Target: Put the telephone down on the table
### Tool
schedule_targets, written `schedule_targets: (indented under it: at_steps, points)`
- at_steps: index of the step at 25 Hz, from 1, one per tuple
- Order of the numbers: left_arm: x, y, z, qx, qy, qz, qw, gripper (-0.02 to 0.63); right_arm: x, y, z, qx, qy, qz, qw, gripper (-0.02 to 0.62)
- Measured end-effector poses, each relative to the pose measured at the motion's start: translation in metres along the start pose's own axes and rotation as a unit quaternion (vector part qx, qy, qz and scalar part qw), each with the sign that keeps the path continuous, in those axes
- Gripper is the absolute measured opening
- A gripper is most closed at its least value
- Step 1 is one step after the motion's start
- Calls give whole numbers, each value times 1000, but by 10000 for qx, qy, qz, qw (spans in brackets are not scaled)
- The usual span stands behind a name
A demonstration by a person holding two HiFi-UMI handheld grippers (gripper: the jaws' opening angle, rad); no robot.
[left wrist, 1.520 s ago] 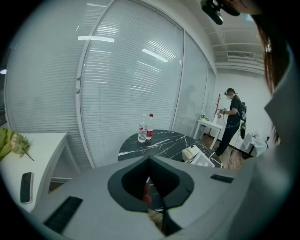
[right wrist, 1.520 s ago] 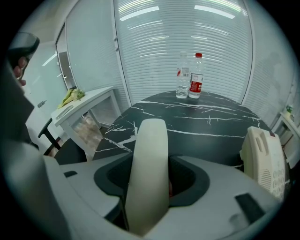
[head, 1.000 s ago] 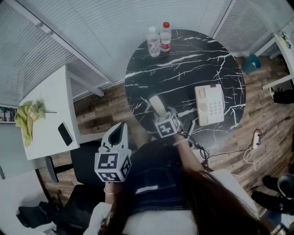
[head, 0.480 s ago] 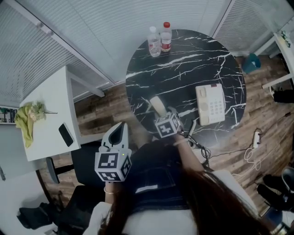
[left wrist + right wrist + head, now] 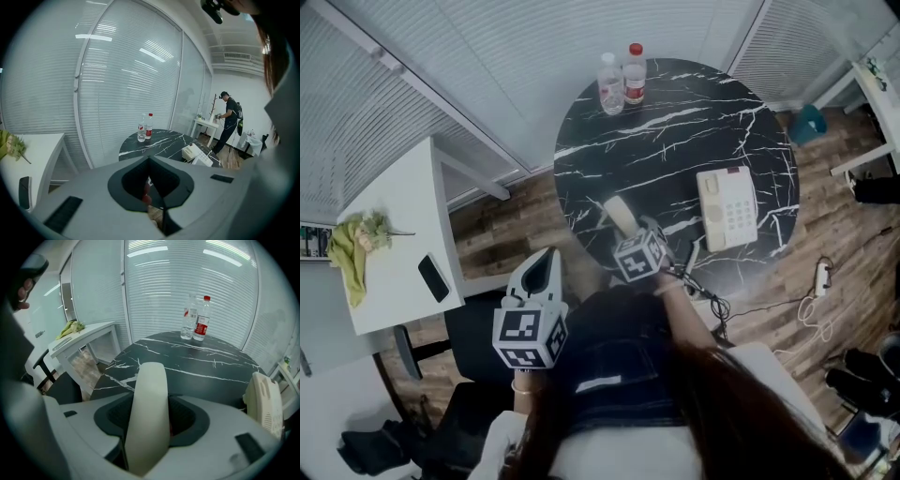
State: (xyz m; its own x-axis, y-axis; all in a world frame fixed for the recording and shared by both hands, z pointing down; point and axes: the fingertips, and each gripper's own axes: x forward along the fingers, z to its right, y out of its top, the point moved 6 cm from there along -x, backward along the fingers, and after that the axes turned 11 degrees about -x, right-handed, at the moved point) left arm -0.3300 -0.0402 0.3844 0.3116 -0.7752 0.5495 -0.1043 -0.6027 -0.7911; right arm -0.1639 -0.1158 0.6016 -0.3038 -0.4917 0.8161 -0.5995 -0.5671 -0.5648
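the right tool (image 5: pixel 150 423) grips the telephone handset (image 5: pixel 148 397) over the near edge of the table (image 5: pixel 675 112), the left tool (image 5: pixel 153 188) is closed and empty, so next it likely must lower the handset flat and open.

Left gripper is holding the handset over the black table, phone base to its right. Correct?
No. The right gripper, not the left, holds the handset, as the right gripper view shows. The rest stands: it is over the black table, phone base to its right.
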Motion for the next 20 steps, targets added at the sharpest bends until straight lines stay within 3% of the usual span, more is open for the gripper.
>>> schedule_targets:
  at_steps: [20]
  points:
    - [7, 5, 5, 232, -582, 94, 9980, 2, -25, 9, -1, -176, -253, 5, 9995, 250]
